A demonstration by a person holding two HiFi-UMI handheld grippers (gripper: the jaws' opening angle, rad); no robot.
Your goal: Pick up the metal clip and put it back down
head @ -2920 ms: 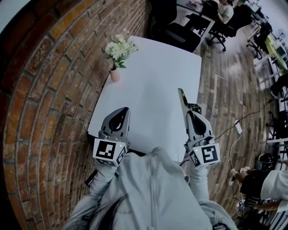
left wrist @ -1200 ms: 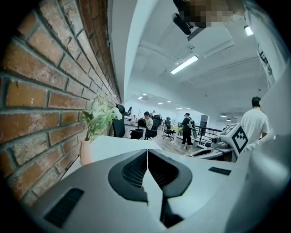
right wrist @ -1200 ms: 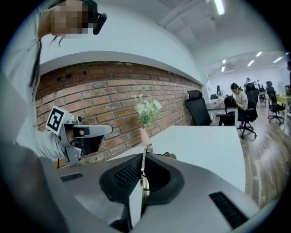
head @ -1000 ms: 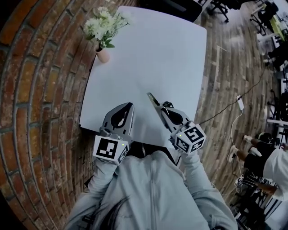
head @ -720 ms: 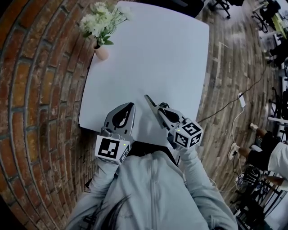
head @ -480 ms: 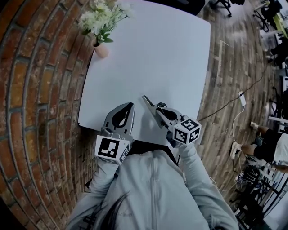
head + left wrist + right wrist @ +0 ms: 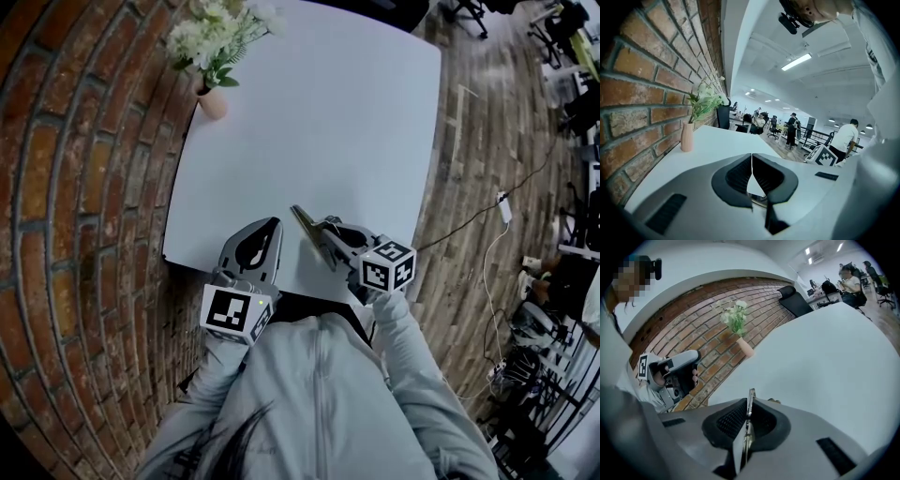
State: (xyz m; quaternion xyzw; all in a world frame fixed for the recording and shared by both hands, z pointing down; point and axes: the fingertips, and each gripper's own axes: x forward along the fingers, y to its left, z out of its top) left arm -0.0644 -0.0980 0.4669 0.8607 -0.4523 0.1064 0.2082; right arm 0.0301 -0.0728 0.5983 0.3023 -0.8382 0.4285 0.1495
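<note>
**Right gripper pinches the metal clip over the near end of the desk**

A brick wall (image 7: 84, 187) runs along the outer side of the left gripper (image 7: 272, 225), and wooden floor (image 7: 478, 169) lies off the outer side of the right gripper (image 7: 326, 246). Between them a white desk (image 7: 319, 122) stretches away ahead of both grippers. Its near edge sits just under their bodies.

The person stands behind the grippers in a grey top (image 7: 319, 403), one sleeve leading to each marker cube.

The left gripper points forward over the desk's near corner on the wall side. Its jaws are pressed together with nothing between them. The right gripper is just beside it and angles inward, toward the left gripper's tips.

Well ahead of the left gripper, by the wall-side edge of the desk, a small pink vase (image 7: 212, 101) stands upright with white flowers (image 7: 216, 37).

The metal clip (image 7: 302, 220) is pinched edge-on between the right gripper's closed jaws. Its thin end pokes out past the fingertips, close to the left gripper's tips. I can't tell whether that end touches the desk.
</note>
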